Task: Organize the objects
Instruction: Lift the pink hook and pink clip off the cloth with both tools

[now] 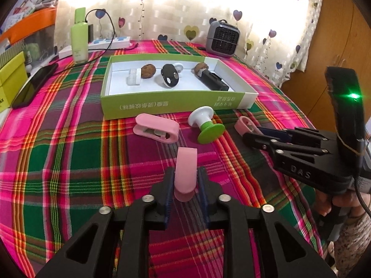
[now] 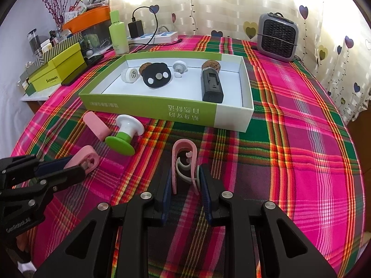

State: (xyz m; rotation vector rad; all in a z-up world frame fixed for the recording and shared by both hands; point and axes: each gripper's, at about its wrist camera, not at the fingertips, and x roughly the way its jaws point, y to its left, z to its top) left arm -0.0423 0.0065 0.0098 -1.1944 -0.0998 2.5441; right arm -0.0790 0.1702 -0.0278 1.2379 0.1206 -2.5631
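Pink clips: one pinched in left gripper, one in right gripper. Rec.: lift clear, carry over box wall, release inside w/o knocking contents.

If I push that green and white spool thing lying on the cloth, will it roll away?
Probably a little. The spool lies on its side on two round flanges, so a nudge could roll it. The green end looks wider than the white, so it would likely curve, not run straight. The plaid tablecloth may slow it. It looks like light, stiff plastic.
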